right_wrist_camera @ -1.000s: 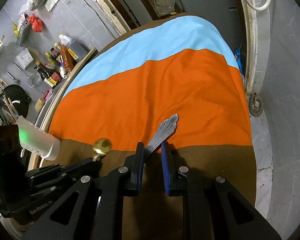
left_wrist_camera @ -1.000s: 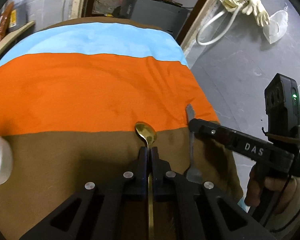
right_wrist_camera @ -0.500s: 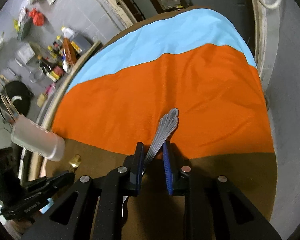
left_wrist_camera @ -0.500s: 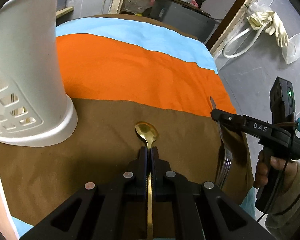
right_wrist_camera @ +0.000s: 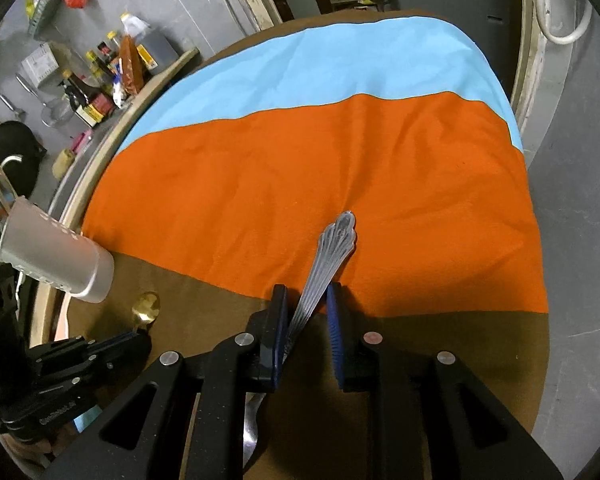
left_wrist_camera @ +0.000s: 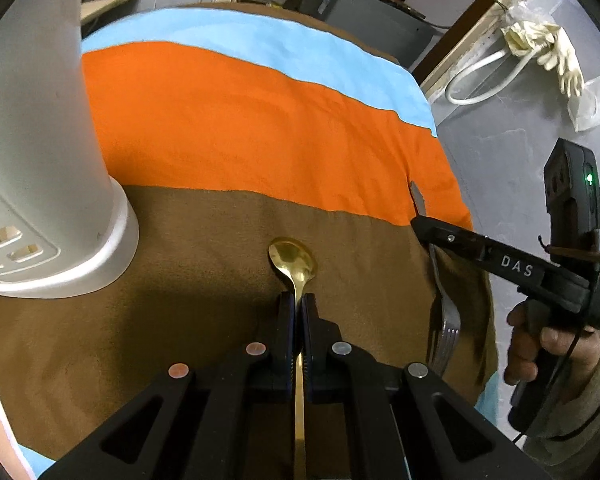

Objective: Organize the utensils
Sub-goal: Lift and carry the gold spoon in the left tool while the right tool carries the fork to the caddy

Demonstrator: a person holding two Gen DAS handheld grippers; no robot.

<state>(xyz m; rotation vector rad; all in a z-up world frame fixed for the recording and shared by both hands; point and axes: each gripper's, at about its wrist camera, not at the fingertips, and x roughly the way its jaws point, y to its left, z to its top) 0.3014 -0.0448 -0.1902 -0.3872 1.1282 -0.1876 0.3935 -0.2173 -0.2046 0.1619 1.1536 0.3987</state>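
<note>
Gripping gold spoon (left_wrist_camera: 293, 263): left hand-held gripper (left_wrist_camera: 296, 308); fork (right_wrist_camera: 332, 252) right.

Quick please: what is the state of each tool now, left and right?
Left tool: closed, holding the gold spoon.
Right tool: holding the silver fork, handle forward.

My left gripper (left_wrist_camera: 298, 308) clamps a gold spoon (left_wrist_camera: 293, 261), bowl forward, over brown cloth (left_wrist_camera: 204, 280). White holder (left_wrist_camera: 40, 140) stands left; right gripper (left_wrist_camera: 422, 228) carries a fork (left_wrist_camera: 446, 316), tines down.
</note>
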